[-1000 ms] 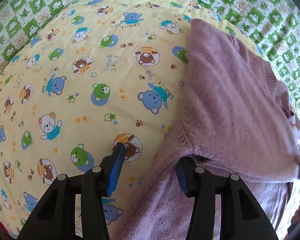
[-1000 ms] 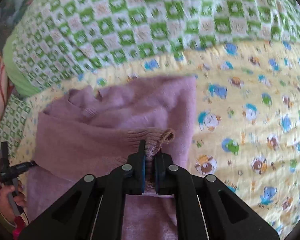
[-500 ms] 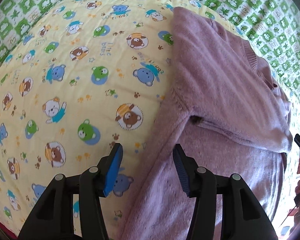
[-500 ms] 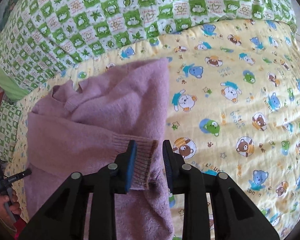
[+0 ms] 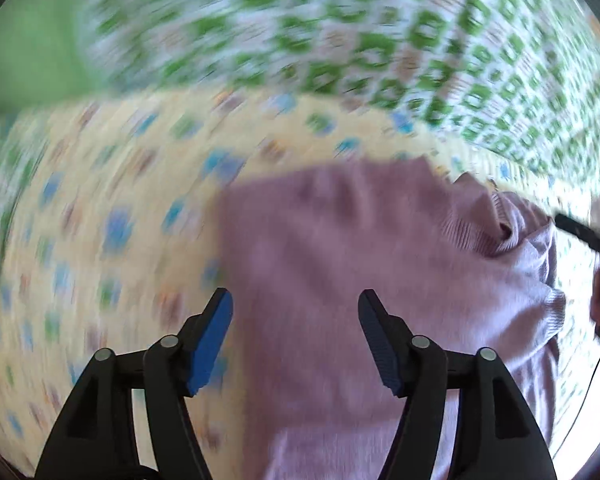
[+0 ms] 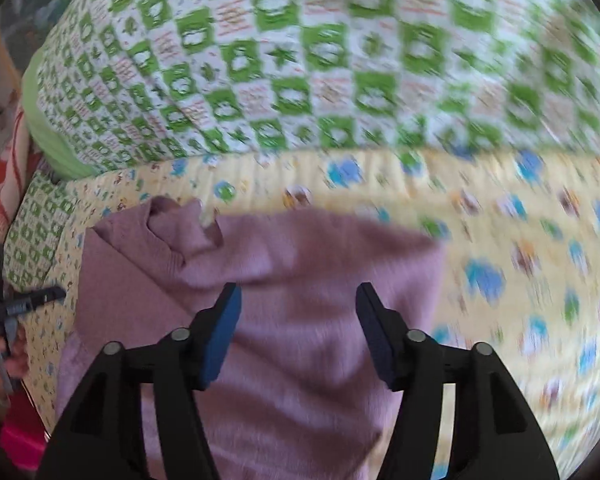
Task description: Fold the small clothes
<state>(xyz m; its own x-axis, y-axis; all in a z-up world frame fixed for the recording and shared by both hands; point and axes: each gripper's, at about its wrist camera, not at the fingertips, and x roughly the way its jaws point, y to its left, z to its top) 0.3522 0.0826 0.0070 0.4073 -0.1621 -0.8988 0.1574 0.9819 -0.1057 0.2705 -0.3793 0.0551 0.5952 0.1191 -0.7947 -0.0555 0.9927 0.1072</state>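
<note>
Hovering over sweater, both grippers empty: left gripper and right gripper w/ jaws spread wide, nothing between them. Sweater lies flat on yellow bear quilt, sleeves look tucked in, neck toward green quilt. Prob mid-fold, btwn grasps. Next: pinch hem corners, bring up to neck. Frames blurry, edges hard to place.

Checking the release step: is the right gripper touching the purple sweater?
Cannot tell. Right wrist view shows the right gripper open over the purple sweater, nothing pinched; blur hides any gap.
</note>
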